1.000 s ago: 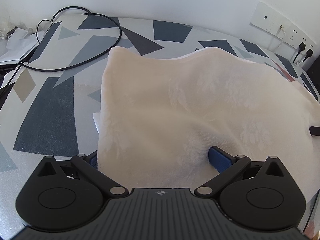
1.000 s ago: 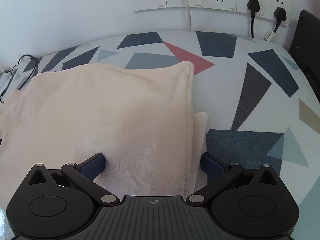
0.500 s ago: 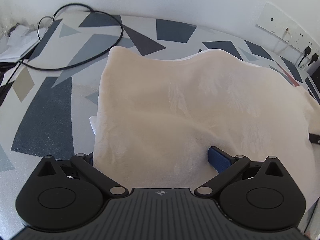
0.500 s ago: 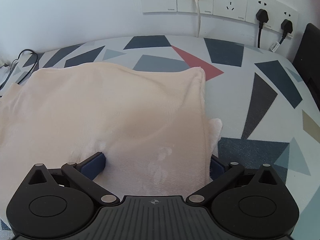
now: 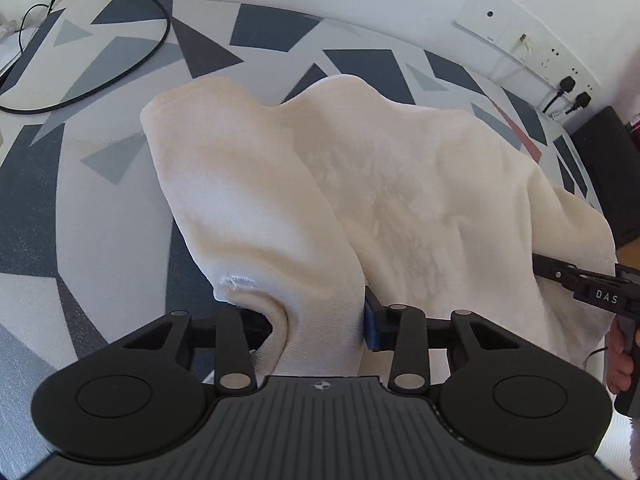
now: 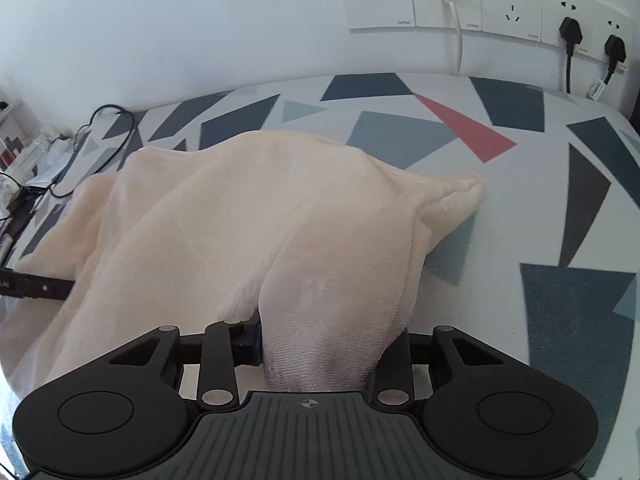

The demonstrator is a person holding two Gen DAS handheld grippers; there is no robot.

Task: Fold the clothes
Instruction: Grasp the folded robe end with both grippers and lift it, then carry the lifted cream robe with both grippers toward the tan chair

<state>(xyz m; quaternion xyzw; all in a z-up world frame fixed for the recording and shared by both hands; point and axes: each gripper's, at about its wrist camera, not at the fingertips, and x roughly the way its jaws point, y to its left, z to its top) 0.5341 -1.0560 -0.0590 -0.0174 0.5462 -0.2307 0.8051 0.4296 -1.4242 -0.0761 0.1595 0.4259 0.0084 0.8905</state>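
While bunched in both clamped claws [image 5: 320, 326] [image 6: 330, 344], cream garment [image 5: 400, 184] (bare tabletop [image 6: 520, 208] rightward).

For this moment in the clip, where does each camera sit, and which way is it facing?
Left wrist: on the left gripper, looking along its fingers over the cream garment toward the wall; the right gripper and a hand show at the right edge.
Right wrist: on the right gripper, facing the wall sockets across the patterned surface; the left gripper's black tip shows at left.
Shared: the garment, pinched by both grippers, the black cable and the sockets.
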